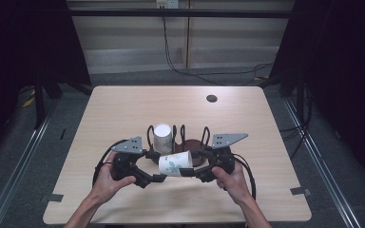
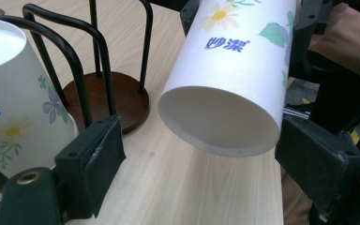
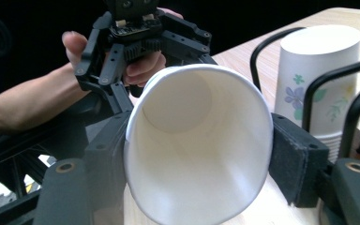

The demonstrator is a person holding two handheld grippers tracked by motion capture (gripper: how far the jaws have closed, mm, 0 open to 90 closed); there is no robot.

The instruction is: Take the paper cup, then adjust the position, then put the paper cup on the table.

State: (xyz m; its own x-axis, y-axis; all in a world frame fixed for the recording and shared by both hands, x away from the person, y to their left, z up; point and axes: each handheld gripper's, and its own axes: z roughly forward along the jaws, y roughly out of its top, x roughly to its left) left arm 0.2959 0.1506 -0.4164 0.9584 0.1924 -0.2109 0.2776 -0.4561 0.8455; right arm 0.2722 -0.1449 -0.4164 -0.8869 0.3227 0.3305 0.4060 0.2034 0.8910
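While my right gripper [image 3: 197, 159] clamps the paper cup [image 1: 176, 164] on its side, my left gripper [image 2: 201, 154] gapes around its base, second cup [image 1: 162, 137] upside down in wire rack [image 1: 183, 135] behind.

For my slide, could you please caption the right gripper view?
Right gripper clamps a flower-printed white paper cup sideways, mouth toward the camera.

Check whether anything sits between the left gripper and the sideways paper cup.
Nothing visible does. The paper cup, held by the right gripper, hangs just ahead of the open left gripper; the rack stands aside.
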